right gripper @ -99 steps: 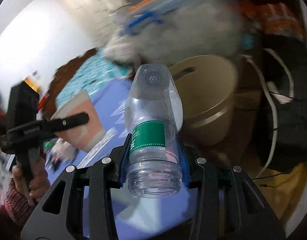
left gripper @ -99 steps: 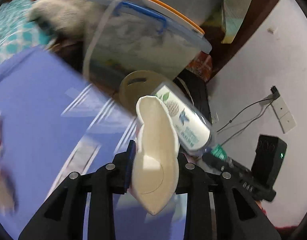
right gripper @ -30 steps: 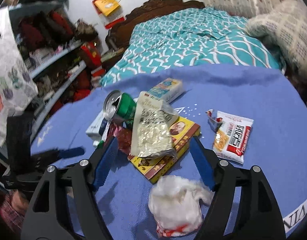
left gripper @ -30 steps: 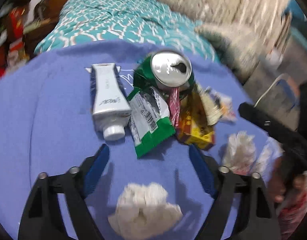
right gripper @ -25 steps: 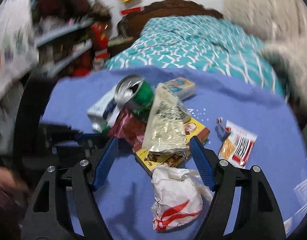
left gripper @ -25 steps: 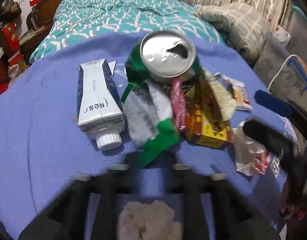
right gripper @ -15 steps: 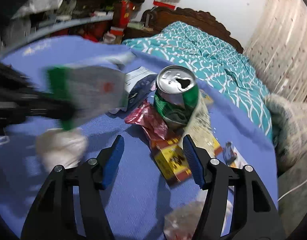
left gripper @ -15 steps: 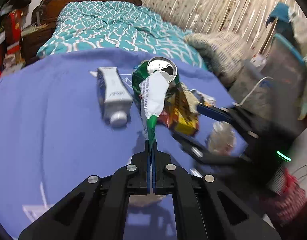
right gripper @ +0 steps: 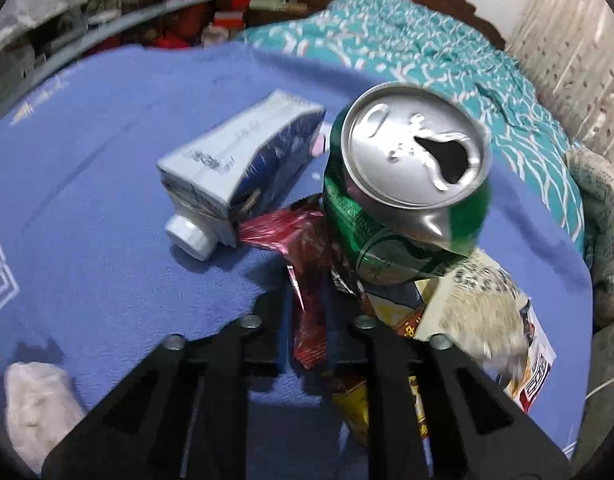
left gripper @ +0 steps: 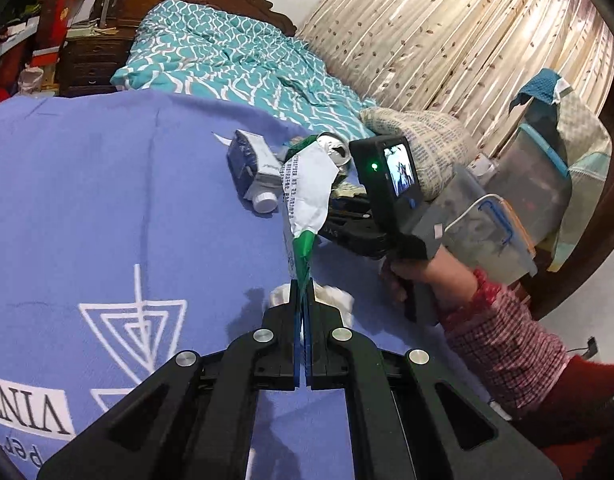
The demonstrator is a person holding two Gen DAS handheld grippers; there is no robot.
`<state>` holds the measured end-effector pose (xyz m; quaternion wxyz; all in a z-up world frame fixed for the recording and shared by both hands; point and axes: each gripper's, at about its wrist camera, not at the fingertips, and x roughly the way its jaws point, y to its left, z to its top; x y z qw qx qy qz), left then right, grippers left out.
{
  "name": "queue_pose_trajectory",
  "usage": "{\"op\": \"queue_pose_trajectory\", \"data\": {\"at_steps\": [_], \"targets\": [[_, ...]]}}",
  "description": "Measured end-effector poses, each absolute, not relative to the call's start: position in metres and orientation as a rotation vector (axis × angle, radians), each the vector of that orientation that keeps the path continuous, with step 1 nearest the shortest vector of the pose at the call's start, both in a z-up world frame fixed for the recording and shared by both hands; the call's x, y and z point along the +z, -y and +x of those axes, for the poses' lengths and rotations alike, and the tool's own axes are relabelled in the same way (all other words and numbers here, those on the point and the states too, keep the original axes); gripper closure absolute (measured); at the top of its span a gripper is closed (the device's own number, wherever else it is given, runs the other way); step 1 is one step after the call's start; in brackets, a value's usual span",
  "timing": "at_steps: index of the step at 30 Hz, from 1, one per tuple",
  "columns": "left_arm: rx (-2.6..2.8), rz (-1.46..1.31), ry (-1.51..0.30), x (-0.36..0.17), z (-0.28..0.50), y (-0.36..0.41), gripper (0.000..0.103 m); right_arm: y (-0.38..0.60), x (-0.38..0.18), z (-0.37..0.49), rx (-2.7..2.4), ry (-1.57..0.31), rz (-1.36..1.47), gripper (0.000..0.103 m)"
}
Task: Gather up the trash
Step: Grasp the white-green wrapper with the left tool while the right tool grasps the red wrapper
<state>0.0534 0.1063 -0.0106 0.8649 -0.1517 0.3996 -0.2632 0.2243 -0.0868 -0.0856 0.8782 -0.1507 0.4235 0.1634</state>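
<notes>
My left gripper [left gripper: 304, 294] is shut on the green corner of a white and green wrapper [left gripper: 307, 196] and holds it up above the blue cloth [left gripper: 107, 208]. My right gripper [right gripper: 313, 312] is closed around the end of a red foil wrapper [right gripper: 303, 280] that lies under a crushed green can [right gripper: 403, 200]. A blue and white carton [right gripper: 243, 152] lies left of the can. In the left wrist view the right gripper's body [left gripper: 387, 200] hides most of the pile.
A crumpled white tissue [right gripper: 35, 408] lies on the cloth at the near left. A yellow box [right gripper: 399, 320] and a clear snack bag [right gripper: 479, 308] sit under the can. A teal bed [left gripper: 227, 68] is behind, and plastic storage bins [left gripper: 527, 200] stand at the right.
My left gripper has lifted the white and green wrapper higher off the pile. My right gripper has moved in under the can and closed on the red wrapper.
</notes>
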Motion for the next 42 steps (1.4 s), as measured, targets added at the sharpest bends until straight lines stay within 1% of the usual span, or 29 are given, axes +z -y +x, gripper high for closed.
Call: {"op": "queue_pose_trajectory", "data": {"at_steps": [4,9,13,17,21,27,42], "targets": [[-0.580,-0.309,-0.803,0.001,0.054,-0.096,0.102,0.097,-0.050,0.187,0.405,-0.805,-0.187,0.093],[-0.643,-0.309,-0.778,0.015,0.049,-0.076,0.102,0.137,-0.009,0.114,0.518,-0.720,0.094,0.093],[-0.683,-0.293,-0.782,0.019,0.043,-0.061,0.102,0.184,-0.005,0.067,0.543,-0.687,0.289,0.093],[-0.720,-0.273,-0.805,0.018,0.038,-0.042,0.102,0.224,-0.020,0.037,0.505,-0.693,0.435,0.093],[-0.765,-0.243,-0.832,0.014,0.030,-0.018,0.102,0.256,-0.038,0.016,0.417,-0.696,0.504,0.093],[-0.811,-0.222,-0.872,0.005,0.019,0.004,0.102,0.274,-0.055,-0.001,0.365,-0.708,0.540,0.093],[-0.864,-0.167,-0.918,-0.001,0.014,0.042,0.102,0.293,-0.062,-0.019,0.335,-0.697,0.561,0.093]]}}
